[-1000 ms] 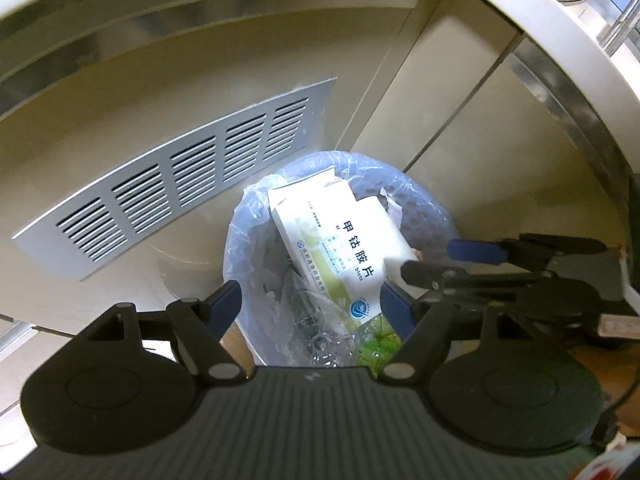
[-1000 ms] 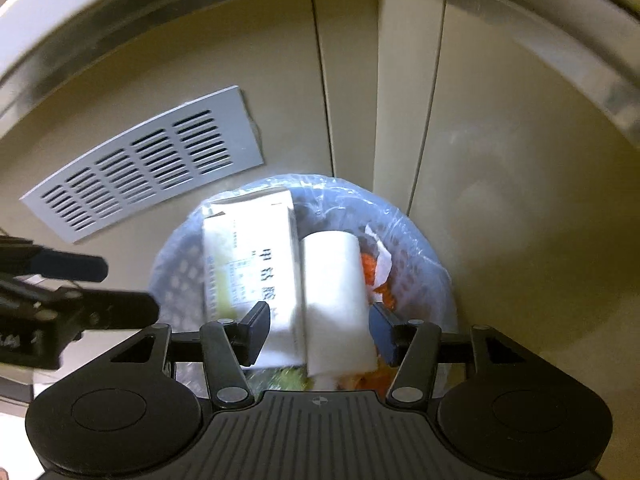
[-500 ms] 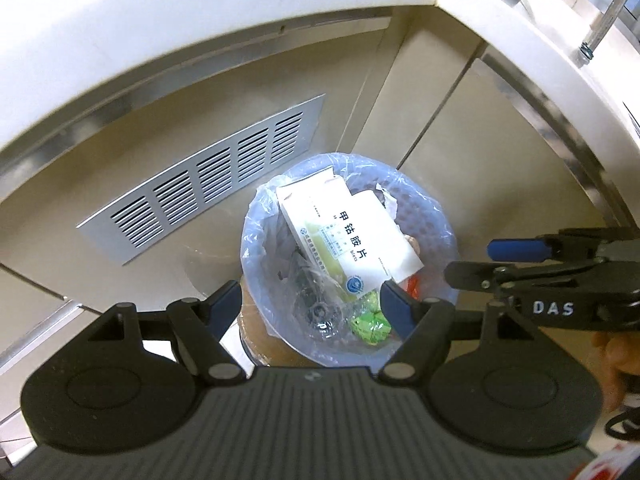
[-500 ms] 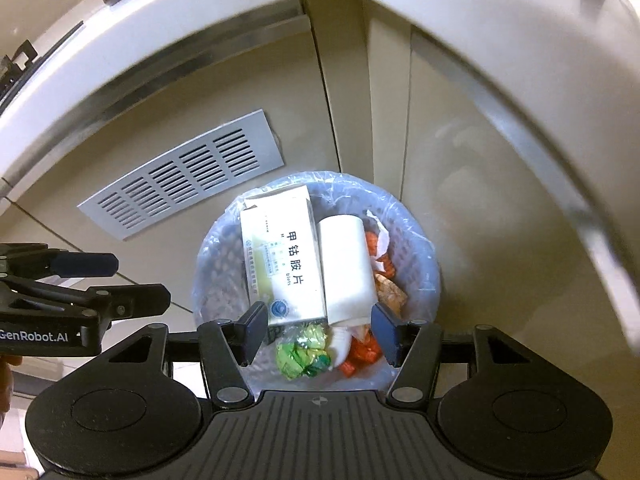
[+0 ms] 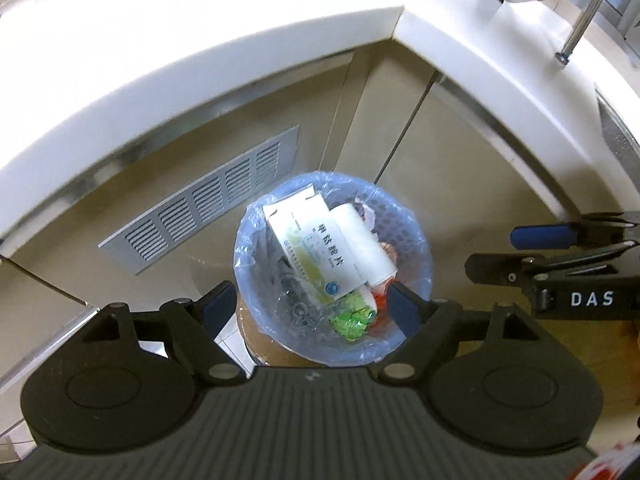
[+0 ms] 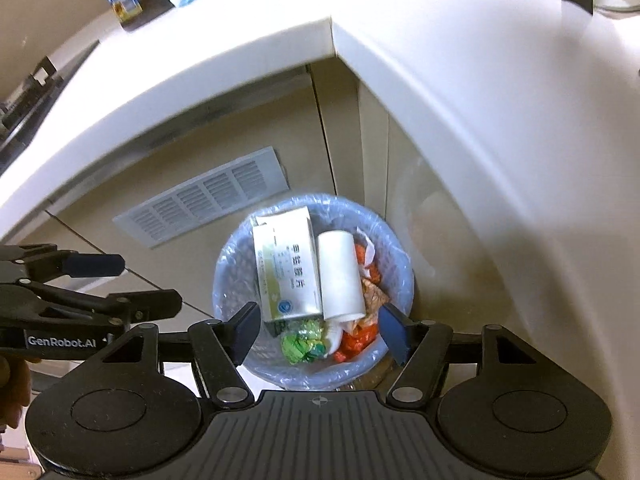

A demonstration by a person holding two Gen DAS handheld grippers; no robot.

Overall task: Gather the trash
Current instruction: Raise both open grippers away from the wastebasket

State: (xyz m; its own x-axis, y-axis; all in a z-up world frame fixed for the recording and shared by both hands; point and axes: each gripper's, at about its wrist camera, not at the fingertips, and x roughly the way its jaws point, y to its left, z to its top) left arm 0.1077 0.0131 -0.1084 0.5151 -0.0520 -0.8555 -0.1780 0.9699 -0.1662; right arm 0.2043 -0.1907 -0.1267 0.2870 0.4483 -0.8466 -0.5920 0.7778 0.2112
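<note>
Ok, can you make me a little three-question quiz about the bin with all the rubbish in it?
1. True or false: the round blue bin lined with a clear plastic bag is empty.
2. Which lies right beside the white-and-green cardboard medicine box? A) white paper roll B) glass bottle C) spoon
3. What colour is the crumpled shiny wrapper near the bin's front edge?

Key:
1. False; it holds several pieces of rubbish.
2. A, the white paper roll touches the box's side.
3. Green.
</note>
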